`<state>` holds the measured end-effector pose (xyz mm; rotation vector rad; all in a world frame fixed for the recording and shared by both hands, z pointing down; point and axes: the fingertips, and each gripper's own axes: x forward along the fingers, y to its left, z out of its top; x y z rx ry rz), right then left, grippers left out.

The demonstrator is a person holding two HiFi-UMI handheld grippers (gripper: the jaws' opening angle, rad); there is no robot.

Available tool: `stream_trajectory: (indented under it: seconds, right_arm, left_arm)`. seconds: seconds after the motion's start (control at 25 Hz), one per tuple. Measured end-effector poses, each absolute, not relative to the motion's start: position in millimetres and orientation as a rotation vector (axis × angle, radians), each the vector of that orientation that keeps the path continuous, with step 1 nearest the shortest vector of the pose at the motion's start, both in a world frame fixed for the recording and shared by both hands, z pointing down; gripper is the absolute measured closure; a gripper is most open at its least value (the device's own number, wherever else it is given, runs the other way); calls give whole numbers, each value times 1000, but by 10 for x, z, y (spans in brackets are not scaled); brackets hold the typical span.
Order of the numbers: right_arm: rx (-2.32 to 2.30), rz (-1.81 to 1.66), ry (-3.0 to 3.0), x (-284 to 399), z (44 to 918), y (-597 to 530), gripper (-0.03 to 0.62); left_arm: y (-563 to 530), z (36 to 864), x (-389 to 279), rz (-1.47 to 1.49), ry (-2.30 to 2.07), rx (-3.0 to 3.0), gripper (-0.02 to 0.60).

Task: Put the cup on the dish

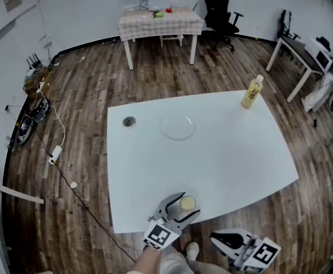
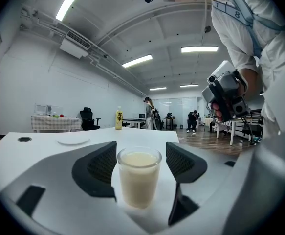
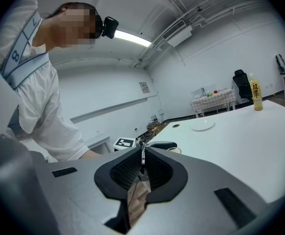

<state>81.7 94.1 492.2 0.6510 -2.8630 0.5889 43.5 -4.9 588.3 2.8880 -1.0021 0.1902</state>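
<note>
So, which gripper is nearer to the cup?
Left. The cup stands between the left gripper's jaws, at the table's near edge. The right gripper hangs off the table, to the cup's right, jaws together.

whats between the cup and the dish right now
Nothing. In the head view the white table is bare from the cup, which stands between the left gripper's jaws, to the dish.
</note>
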Motion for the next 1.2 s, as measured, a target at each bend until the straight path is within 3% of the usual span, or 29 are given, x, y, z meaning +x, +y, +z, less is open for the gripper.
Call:
stream_trajectory:
  seconds: [0.4,1.2]
  right_arm:
    - [661,607,-2858,853,4960,900,559]
    - [691,674,-2839,868,4974,726,559]
  left_arm:
    - [-95,5936,444,220,-1020,2872,305]
    - [-99,5920,540,313,-980,2903,310]
